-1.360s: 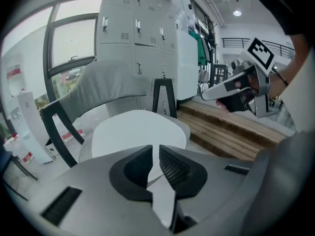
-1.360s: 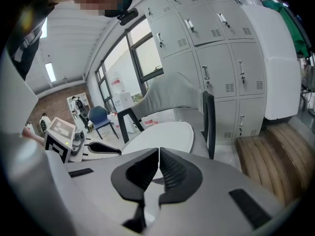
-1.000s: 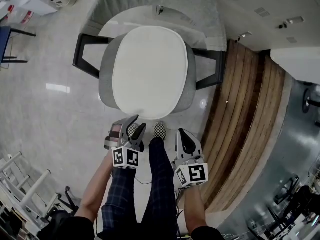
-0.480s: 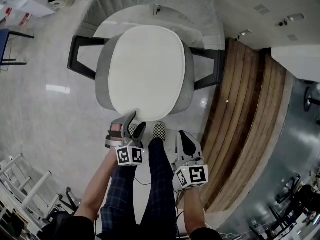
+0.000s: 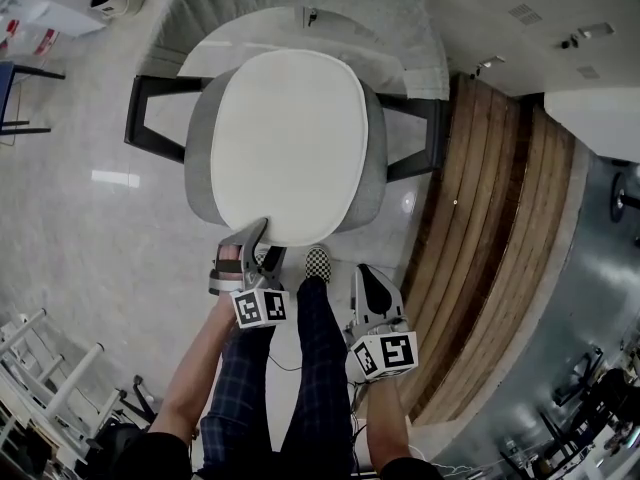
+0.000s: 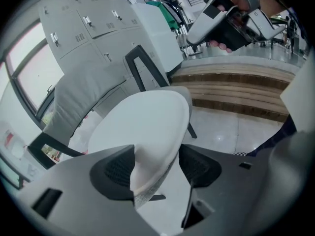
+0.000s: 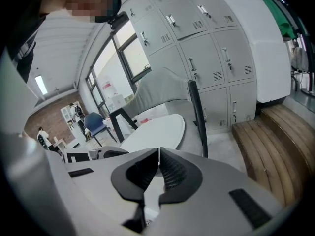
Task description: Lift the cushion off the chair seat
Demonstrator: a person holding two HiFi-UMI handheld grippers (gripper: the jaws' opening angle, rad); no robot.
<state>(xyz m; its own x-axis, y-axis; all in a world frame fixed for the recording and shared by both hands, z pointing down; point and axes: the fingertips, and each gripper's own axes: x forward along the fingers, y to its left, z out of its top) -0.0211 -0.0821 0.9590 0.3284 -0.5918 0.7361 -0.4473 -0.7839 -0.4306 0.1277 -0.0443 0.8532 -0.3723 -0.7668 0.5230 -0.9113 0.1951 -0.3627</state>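
Observation:
A white oval cushion lies flat on the grey seat of a black-armed chair. My left gripper is at the cushion's near edge. In the left gripper view the cushion reaches between the wide-open jaws of that gripper, its rim close to the left pad. No squeeze shows. My right gripper hangs short of the chair's front right, apart from it. In the right gripper view this gripper is shut on nothing, and the cushion lies beyond it.
A stepped wooden platform runs along the right, with grey lockers behind it. The person's legs and checkered shoes stand between the grippers. A white rack is at the lower left. A blue chair stands far left.
My left gripper moved forward to the cushion's near edge and its jaws spread wide around it. My right gripper stayed shut and barely shifted.

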